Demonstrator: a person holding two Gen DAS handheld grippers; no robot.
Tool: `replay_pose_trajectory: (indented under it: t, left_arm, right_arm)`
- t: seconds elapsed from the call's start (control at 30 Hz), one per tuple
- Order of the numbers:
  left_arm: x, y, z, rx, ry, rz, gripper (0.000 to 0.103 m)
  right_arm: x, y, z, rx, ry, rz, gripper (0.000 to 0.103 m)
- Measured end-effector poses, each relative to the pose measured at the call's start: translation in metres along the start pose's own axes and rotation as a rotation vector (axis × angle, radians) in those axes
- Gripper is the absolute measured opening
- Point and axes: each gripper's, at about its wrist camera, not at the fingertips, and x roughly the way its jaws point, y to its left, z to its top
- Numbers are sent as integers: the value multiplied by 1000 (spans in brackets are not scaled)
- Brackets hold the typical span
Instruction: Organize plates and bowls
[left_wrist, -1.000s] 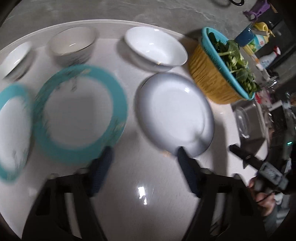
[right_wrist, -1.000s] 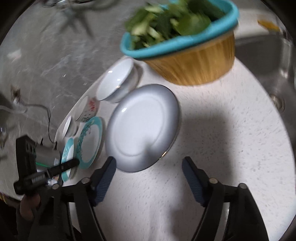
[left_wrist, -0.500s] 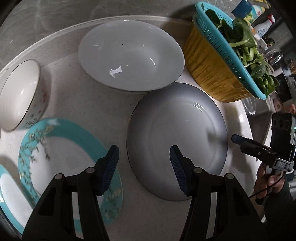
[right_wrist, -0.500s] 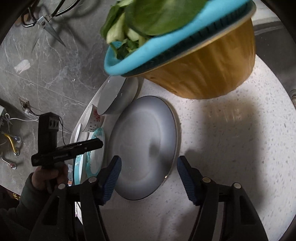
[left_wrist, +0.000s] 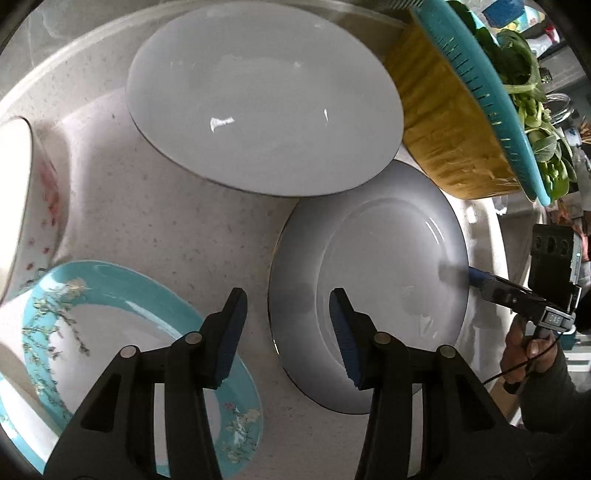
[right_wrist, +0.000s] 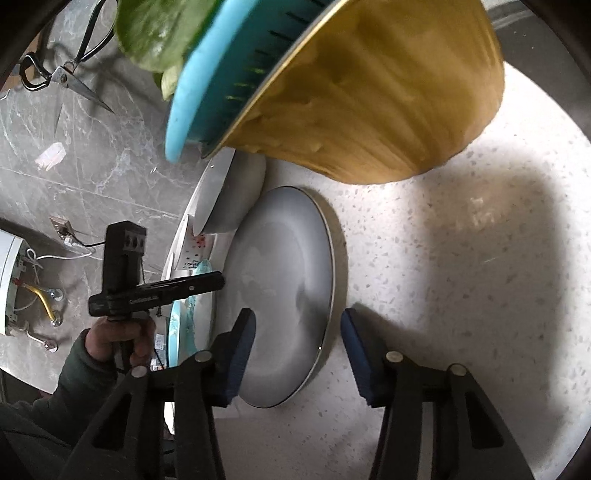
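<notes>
while straddling opposite rims of the grey plate (left_wrist: 384, 258), left tool (left_wrist: 286, 325) and right tool (right_wrist: 297, 347) both spread, empty

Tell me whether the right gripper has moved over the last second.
Yes. The right gripper has advanced toward the yellow basket, which now looms larger, and its open jaws straddle the grey plate's near rim.

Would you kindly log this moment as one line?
left gripper: open, straddling grey plate rim | right gripper: open, straddling opposite rim | plate: on counter
</notes>
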Motion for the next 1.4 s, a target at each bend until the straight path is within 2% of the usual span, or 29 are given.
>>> replay_pose_trajectory:
  t: [0.17,0.27,0.33,0.67,0.73,0.77,0.8,0.87,1.03,1.17,1.4]
  left_arm:
    - [7,-3,-2,42,31,-43,43]
    - [4,-1,-3,55,37,-39,42]
    - [3,0,-4,61,40,-34,37]
    - [-1,-6,-14,82,56,-29,37]
    - [6,-12,-13,81,55,-16,35]
    - [4,-11,-11,77,54,-8,32]
    - [3,-9,-12,69,53,1,26]
    - [2,-3,-13,26,45,-24,23]
    - [1,1,-15,18,42,-31,22]
    - [0,10,-14,-20,54,-83,19]
    - [-1,17,-17,-13,66,-122,17]
  right_arm:
    - [8,2,4,11,22,11,43]
    - [9,3,5,9,31,15,45]
    - [10,5,5,13,29,16,45]
    - [12,2,15,49,42,5,42]
    - [13,2,15,56,49,-6,38]
    - [13,-1,16,63,52,-18,29]
    - [12,-5,17,77,57,-39,12]
    - [10,-15,18,119,65,-20,12]
    - [10,-13,19,118,72,-51,12]
    - [6,-24,19,173,65,-8,12]
    - [-1,-30,21,178,75,6,12]
